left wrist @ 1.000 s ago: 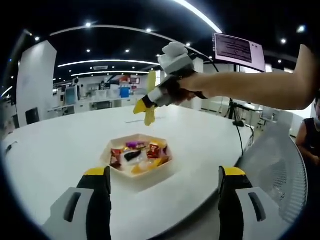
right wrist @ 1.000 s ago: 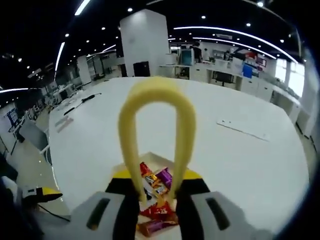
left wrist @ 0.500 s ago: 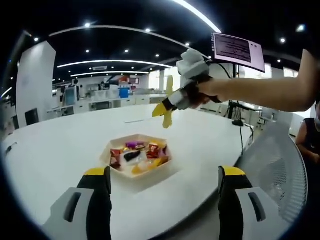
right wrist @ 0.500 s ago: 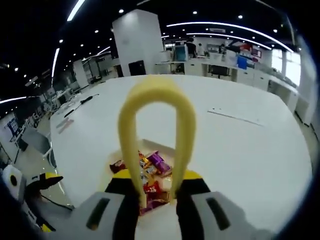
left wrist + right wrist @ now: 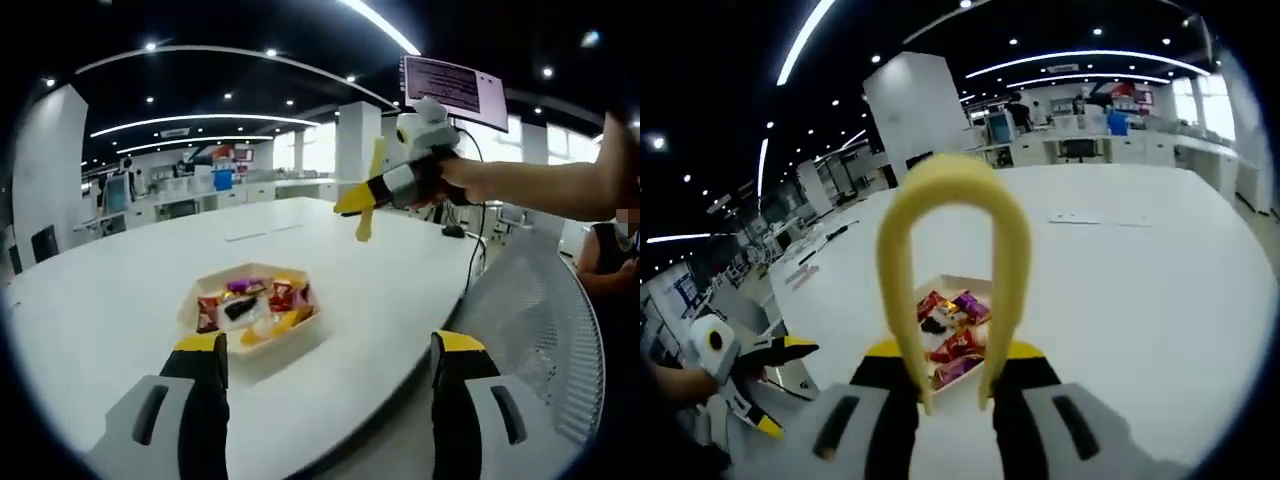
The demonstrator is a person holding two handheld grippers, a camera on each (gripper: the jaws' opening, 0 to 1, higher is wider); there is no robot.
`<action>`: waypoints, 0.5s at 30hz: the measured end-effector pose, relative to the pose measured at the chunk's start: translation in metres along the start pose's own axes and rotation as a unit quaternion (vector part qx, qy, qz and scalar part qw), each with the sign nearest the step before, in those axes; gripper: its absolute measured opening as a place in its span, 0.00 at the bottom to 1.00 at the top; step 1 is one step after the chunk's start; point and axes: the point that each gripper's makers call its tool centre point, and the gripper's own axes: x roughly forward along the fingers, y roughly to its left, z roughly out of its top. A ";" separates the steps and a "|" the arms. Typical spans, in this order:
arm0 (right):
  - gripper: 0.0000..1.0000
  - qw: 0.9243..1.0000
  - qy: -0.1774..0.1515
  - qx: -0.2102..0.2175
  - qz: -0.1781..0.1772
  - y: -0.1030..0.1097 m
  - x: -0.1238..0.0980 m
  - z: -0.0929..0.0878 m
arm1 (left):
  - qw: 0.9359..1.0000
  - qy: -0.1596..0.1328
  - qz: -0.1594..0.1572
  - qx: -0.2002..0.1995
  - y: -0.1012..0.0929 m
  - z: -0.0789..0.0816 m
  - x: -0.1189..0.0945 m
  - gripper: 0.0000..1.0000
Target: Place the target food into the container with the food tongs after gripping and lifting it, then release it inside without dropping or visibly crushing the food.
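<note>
In the left gripper view, your left gripper [image 5: 325,375] had its fingers spread wide over the white bench [image 5: 110,300], grasping nothing. The container [image 5: 250,305] of wrapped candies [image 5: 268,300] sat at 11 o'clock from them. Your right gripper [image 5: 395,185], up at 1 o'clock, was clenched on the yellow tongs [image 5: 952,280]; in its own view the container lay beyond the tongs' loop.
</note>
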 end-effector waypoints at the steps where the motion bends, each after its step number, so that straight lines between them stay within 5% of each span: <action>1: 0.27 1.000 0.002 0.000 0.003 0.003 -0.003 -0.002 | 1.000 -0.001 -0.003 0.000 -0.001 0.001 0.000 0.80; 11: 0.27 0.996 -0.039 0.030 0.079 0.051 -0.033 0.007 | 0.994 0.013 -0.105 0.002 -0.035 0.021 0.006 0.70; 15: 0.27 0.992 -0.047 0.028 0.113 0.071 -0.036 0.007 | 0.986 -0.032 -0.158 -0.044 -0.053 0.058 0.005 0.67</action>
